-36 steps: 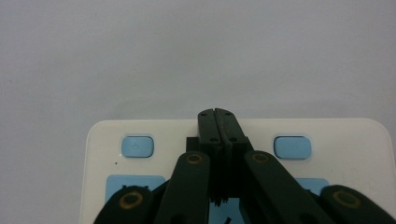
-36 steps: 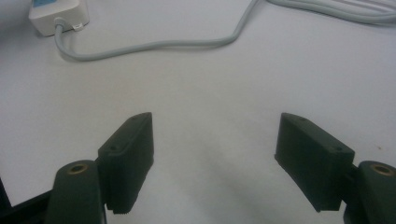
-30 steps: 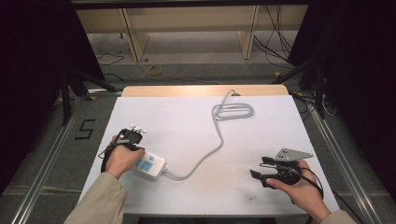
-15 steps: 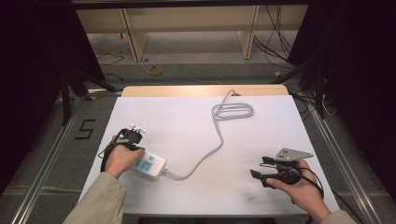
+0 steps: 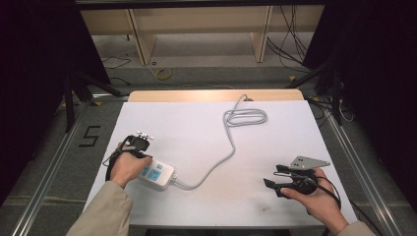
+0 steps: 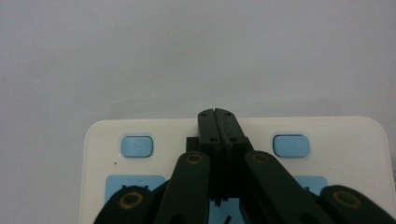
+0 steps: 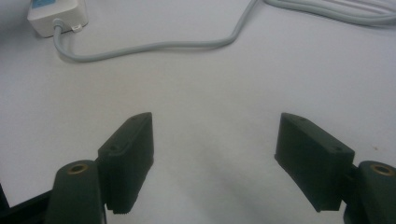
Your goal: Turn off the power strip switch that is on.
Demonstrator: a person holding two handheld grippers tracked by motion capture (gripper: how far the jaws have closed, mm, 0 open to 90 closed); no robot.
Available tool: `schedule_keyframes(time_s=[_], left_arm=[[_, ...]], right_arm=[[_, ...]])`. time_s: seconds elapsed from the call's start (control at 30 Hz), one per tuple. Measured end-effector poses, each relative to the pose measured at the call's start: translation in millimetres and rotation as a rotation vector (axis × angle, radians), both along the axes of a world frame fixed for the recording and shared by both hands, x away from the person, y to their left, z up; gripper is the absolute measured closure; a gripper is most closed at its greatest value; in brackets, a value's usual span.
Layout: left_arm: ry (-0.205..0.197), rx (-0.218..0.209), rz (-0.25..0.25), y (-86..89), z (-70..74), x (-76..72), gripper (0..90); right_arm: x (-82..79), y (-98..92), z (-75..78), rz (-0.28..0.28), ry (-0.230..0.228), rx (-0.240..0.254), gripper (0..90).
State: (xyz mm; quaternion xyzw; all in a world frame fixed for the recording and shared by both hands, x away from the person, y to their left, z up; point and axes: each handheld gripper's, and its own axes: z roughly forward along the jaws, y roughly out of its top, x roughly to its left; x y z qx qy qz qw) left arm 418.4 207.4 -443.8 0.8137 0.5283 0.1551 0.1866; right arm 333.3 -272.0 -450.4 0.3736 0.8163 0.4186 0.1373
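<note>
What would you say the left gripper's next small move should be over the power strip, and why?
Probably a short press down. The left gripper is shut, its tips meeting over the power strip midway between two blue switch buttons, so it may first need a slight sideways shift onto one. The right gripper is open, apart from the strip, near the cord.

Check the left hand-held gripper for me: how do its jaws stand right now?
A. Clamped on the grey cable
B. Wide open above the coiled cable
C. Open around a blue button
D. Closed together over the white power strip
D: in the left gripper view the left hand-held gripper has its jaws pressed together, nothing between them, over the white power strip between its two blue buttons.
</note>
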Motion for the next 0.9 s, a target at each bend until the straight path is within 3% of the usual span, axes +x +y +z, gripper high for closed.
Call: schedule_keyframes(time_s=[0.9], left_arm=[[-0.019, -0.002, -0.01, -0.8, 3.0, -1.2, 90.0]], right_arm=[[-0.2, -0.1, 0.4, -0.001, -0.003, 0.003, 28.3]])
